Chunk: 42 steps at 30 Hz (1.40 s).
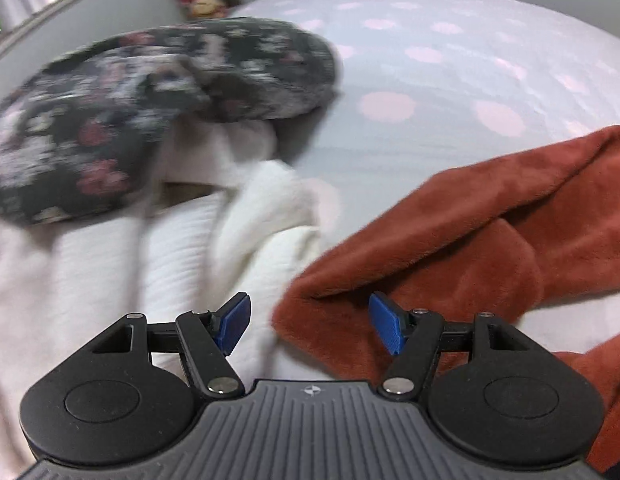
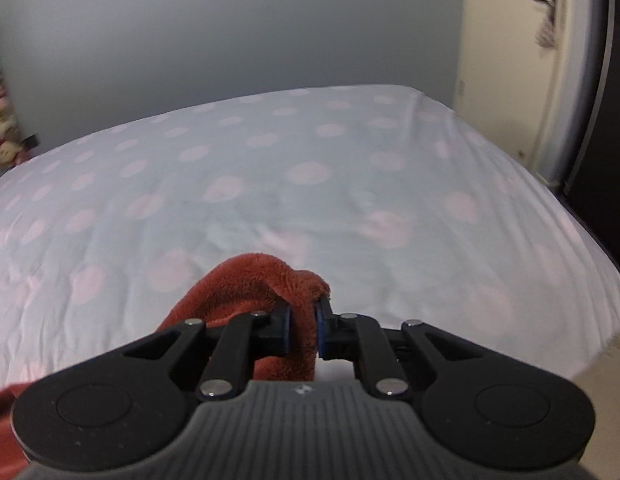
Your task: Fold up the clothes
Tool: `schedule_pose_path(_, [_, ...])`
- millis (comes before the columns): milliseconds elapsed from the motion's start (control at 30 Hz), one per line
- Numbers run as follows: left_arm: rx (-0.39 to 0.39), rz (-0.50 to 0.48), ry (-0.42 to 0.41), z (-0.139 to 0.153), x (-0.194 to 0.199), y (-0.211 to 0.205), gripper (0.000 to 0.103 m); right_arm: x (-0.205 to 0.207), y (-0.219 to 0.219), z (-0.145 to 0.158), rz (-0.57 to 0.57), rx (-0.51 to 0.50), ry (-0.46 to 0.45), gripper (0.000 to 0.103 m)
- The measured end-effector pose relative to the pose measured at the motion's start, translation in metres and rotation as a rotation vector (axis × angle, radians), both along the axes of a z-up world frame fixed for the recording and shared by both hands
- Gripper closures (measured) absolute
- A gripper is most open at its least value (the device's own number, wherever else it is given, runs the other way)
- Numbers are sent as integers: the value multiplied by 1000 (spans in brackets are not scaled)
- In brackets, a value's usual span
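Right gripper (image 2: 303, 326) clamped on rust fleece garment (image 2: 246, 284) edge, left gripper (image 1: 310, 326) spread wide, bare polka-dot bedsheet (image 2: 310, 184) toward twelve o'clock.

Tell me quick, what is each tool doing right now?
Left tool: open, holding nothing, with its blue pads over the rust-red fleece garment.
Right tool: shut on a fold of the rust-red fleece garment.

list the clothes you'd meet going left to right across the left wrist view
dark floral garment → white ribbed garment → rust-red fleece garment, all lying on the spotted bedsheet
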<state>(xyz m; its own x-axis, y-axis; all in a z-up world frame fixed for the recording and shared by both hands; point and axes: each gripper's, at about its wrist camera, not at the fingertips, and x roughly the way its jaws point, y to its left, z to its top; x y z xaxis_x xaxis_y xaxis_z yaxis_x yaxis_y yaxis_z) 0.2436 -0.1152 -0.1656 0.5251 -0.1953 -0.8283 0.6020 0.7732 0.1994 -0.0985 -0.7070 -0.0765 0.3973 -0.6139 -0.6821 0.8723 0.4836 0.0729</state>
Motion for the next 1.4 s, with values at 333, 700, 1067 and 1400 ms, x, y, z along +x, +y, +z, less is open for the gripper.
schedule_pose_path(333, [50,-103,67,-25,37,-33,96,-16,9,-8,-55,28,1,90])
schedule_pose_path(700, [-207,-82,-46,88,57,-67,100,-71,1,35,-111,-120,28,90])
schedule_pose_path(1067, [-37,-99,-111,79,127,-183,100,-41,-75,7,-183,-117,30,90])
schedule_pose_path(1400, [17,-77,-105,35,145,-187,81,-1,-108,-52,-129,-40,104,63])
